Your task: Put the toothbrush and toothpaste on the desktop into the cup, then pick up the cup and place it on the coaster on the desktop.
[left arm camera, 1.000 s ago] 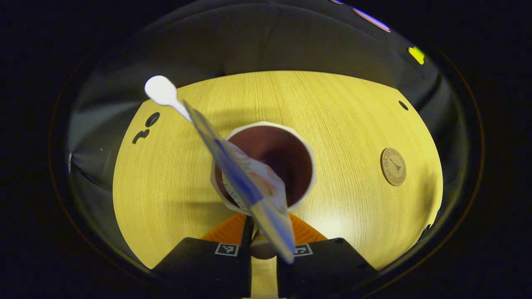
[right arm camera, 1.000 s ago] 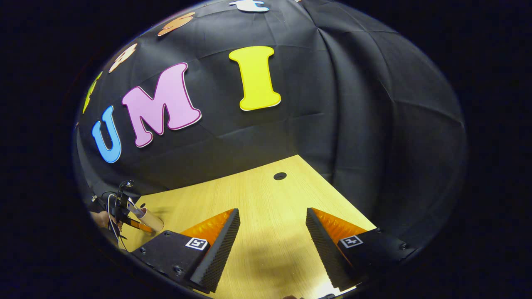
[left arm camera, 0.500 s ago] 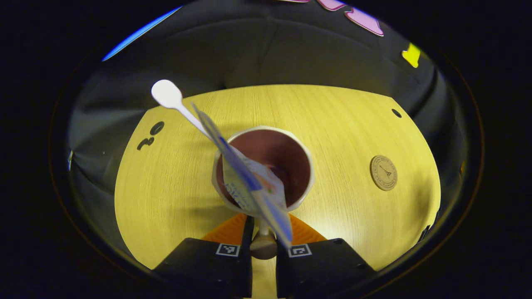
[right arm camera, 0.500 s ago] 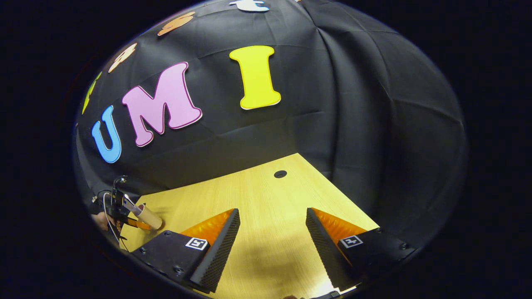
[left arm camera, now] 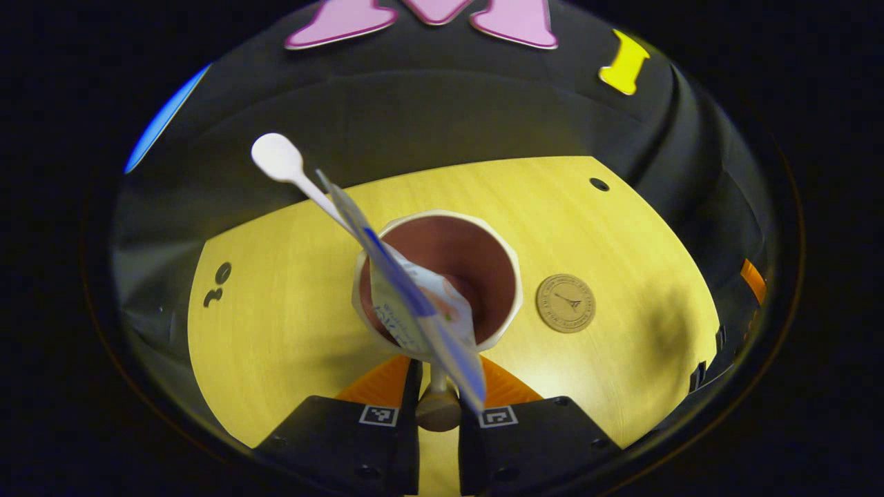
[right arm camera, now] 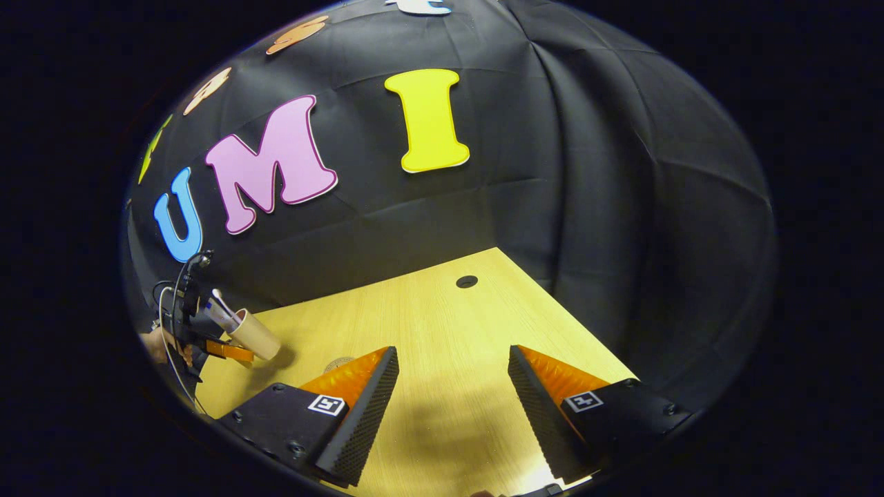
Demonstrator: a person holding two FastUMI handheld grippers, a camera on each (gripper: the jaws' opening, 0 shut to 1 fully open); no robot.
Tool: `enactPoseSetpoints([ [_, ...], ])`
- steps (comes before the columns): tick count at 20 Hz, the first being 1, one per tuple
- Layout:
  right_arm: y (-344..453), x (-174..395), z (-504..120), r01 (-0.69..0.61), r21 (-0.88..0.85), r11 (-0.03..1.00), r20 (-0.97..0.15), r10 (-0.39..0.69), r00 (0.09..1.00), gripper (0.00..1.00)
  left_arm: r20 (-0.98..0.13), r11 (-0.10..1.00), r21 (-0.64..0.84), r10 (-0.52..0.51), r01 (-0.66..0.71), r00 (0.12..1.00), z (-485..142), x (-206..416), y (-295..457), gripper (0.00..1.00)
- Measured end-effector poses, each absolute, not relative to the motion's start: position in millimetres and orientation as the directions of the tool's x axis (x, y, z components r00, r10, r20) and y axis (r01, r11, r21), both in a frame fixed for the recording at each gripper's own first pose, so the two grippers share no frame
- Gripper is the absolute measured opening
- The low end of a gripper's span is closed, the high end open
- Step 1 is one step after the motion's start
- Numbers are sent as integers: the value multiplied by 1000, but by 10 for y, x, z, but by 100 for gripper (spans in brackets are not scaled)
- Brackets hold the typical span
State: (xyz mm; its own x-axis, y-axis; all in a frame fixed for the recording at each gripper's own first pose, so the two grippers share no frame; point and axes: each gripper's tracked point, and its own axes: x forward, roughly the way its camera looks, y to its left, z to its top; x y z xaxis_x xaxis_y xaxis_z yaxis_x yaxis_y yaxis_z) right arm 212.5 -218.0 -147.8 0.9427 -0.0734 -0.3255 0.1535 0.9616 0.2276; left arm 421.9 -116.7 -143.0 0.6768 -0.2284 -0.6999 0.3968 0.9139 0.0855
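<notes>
The cup [left arm camera: 442, 276] is gripped at its near wall by the left gripper [left arm camera: 438, 407], toothbrush [left arm camera: 280, 157] and toothpaste [left arm camera: 421, 307] inside, its base hidden. The coaster [left arm camera: 565, 303] lies just beside. The right gripper [right arm camera: 452, 407] is held open.

A light wood-grain desk [left arm camera: 290, 324] is stretching back to the black cloth wall [right arm camera: 621, 172], which is hanging in creases behind its far edge. One small round dark hole [right arm camera: 467, 281] is sitting near the desk's far right corner, and two more dark holes [left arm camera: 218, 281] are lying close together by its left edge.
</notes>
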Motion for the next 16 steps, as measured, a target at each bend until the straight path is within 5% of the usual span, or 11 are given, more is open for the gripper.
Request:
enactPoseSetpoints([
  [16, -2493, 1901, -1593, 239, 299, 924, -319, -139, 938, 98, -785, 809, 91, -300, 580, 541, -1929, 4134, -2453, 27],
])
